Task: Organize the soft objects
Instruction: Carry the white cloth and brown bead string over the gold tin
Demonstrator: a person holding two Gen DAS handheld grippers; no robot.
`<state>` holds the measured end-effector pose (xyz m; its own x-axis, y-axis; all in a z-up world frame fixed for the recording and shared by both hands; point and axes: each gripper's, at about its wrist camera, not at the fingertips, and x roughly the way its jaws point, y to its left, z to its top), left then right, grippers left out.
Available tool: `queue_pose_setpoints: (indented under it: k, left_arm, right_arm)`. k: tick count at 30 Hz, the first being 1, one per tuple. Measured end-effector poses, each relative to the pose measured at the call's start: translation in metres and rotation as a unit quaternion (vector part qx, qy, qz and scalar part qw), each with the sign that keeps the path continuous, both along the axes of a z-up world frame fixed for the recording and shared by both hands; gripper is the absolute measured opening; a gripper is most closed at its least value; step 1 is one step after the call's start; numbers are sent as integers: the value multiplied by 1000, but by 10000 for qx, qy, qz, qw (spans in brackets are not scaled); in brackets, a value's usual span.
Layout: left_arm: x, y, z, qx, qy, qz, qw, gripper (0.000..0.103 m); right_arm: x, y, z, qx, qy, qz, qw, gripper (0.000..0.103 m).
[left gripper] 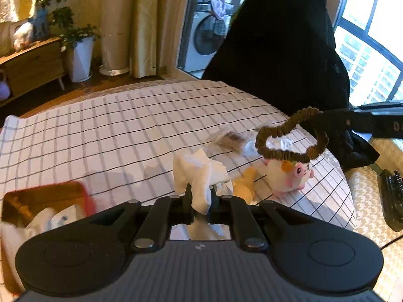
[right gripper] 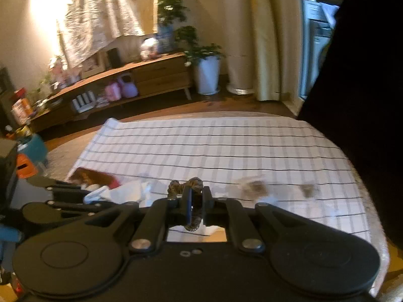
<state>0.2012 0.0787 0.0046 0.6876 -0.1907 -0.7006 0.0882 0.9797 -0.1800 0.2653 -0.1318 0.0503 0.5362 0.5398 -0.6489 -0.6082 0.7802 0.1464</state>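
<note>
My left gripper [left gripper: 200,196] is shut on a crumpled white cloth [left gripper: 199,173] and holds it above the checked tablecloth [left gripper: 113,125]. My right gripper [right gripper: 196,198] is shut on a brown scrunchie hair band [right gripper: 187,186]. In the left wrist view that band [left gripper: 289,136] hangs as a loop from the right gripper's fingers [left gripper: 335,120] above a small white plush toy [left gripper: 289,176]. A yellow soft item [left gripper: 245,183] lies beside the plush. A red-rimmed wooden box [left gripper: 45,198] with white soft items sits at the table's left; it also shows in the right wrist view [right gripper: 93,177].
Clear wrappers with brown contents [left gripper: 231,139] lie on the cloth behind the plush. A person in black [left gripper: 282,50] stands at the far side of the table. A dark object [left gripper: 393,196] rests on a patterned surface to the right. A wooden sideboard [right gripper: 141,78] and potted plant [right gripper: 206,73] stand behind.
</note>
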Motion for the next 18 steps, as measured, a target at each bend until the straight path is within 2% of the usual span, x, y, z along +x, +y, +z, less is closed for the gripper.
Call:
queue_pose_setpoints:
  k: [7,18]
  left_arm:
    - [-33,41,10,76,-46,265,9996,9]
    - [-73,104,24,273,-125,715,9970,9]
  right_arm:
    - [-39,45,5,24,-23,489,9988,7]
    - [-74,113,0,89,76,1066,9942,7]
